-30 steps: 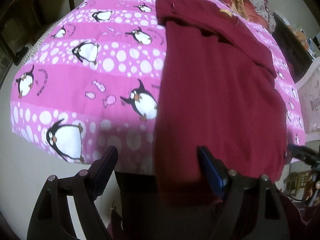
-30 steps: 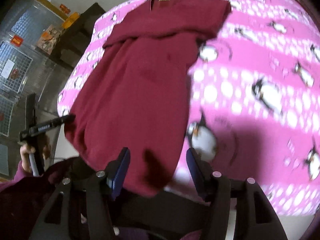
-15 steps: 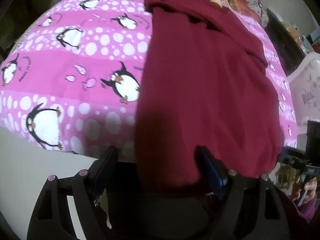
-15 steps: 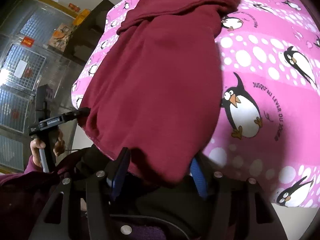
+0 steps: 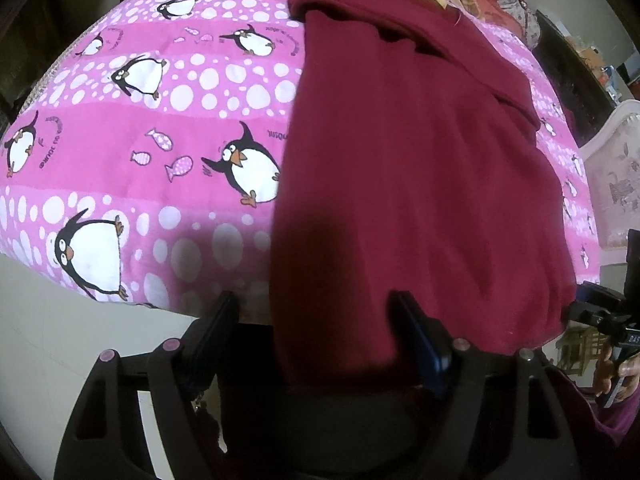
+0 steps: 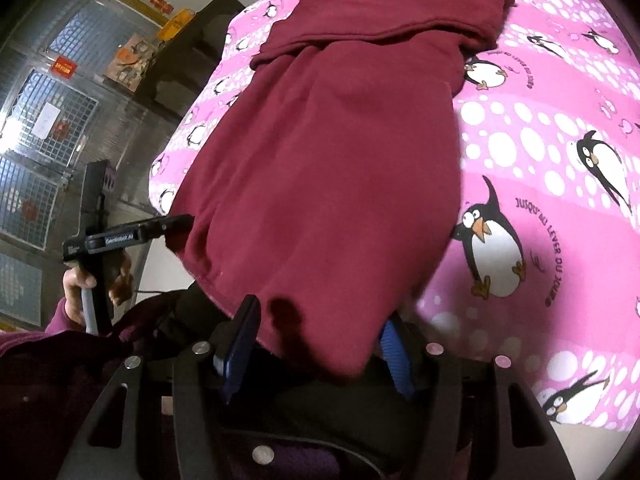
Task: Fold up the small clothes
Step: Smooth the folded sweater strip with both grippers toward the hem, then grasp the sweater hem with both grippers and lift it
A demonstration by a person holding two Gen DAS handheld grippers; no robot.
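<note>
Maroon garment (image 5: pixel 420 184) lay lengthwise on penguin blanket (image 5: pixel 160 128), near hem hanging over bed edge. Left gripper (image 5: pixel 320 336): jaws apart, just narrowed slightly, hem corner between them, no pad pressing. Right gripper (image 6: pixel 316 344): jaws apart, other hem corner (image 6: pixel 332 344) drooping between blue pads, grip not evident. Hand (image 6: pixel 80 280) on left gripper's handle.

garment: we see one maroon top (image 5: pixel 408 168) (image 6: pixel 332 168) | state: sleeves folded in across the upper part, body smooth | pose: flat, lengthwise on the pink penguin bedspread (image 5: pixel 140 140) | hem: we think it overhangs the near bed edge, though blur hides it
</note>
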